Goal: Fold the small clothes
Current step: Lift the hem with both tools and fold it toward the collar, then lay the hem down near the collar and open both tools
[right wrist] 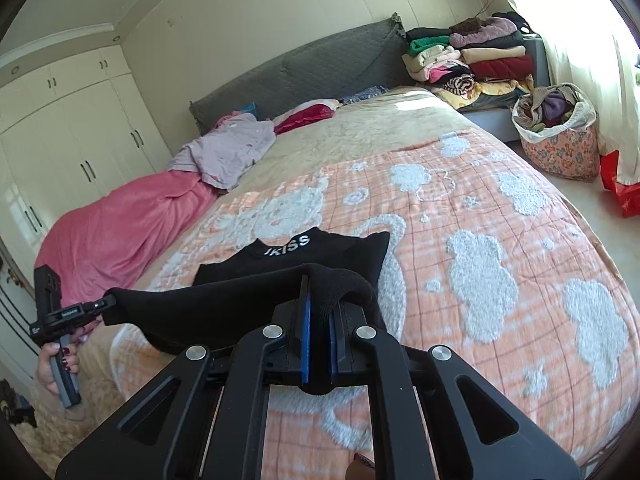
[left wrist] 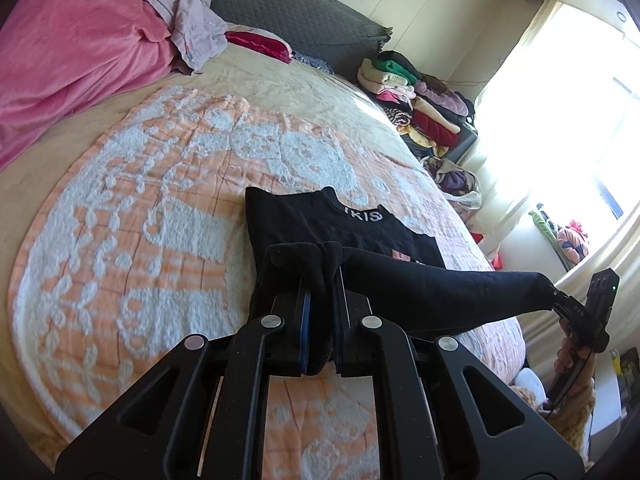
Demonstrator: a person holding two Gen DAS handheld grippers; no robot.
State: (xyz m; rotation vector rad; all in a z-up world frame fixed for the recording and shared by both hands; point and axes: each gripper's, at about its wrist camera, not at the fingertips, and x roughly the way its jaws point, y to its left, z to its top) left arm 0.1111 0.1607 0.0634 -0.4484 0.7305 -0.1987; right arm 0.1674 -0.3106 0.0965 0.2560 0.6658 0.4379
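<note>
A small black top [left wrist: 320,232] with white letters at its collar lies on the orange and white blanket [left wrist: 132,208]; its near hem is lifted off the bed and stretched between both grippers. My left gripper [left wrist: 320,280] is shut on one hem corner, the cloth bunched between its blue pads. At the right in this view is my right gripper [left wrist: 554,298], clamped on the other corner. In the right wrist view the black top [right wrist: 320,256] hangs from my right gripper [right wrist: 318,300], and the left gripper [right wrist: 108,302] pinches the far corner at left, held by a hand [right wrist: 56,364].
A pink blanket [left wrist: 68,60] and pale garments [left wrist: 196,24] lie at the bed's far side. Stacked folded clothes [right wrist: 468,60] sit beside the grey headboard [right wrist: 304,68]. A floral basket [right wrist: 560,136] of clothes stands on the floor near the curtain.
</note>
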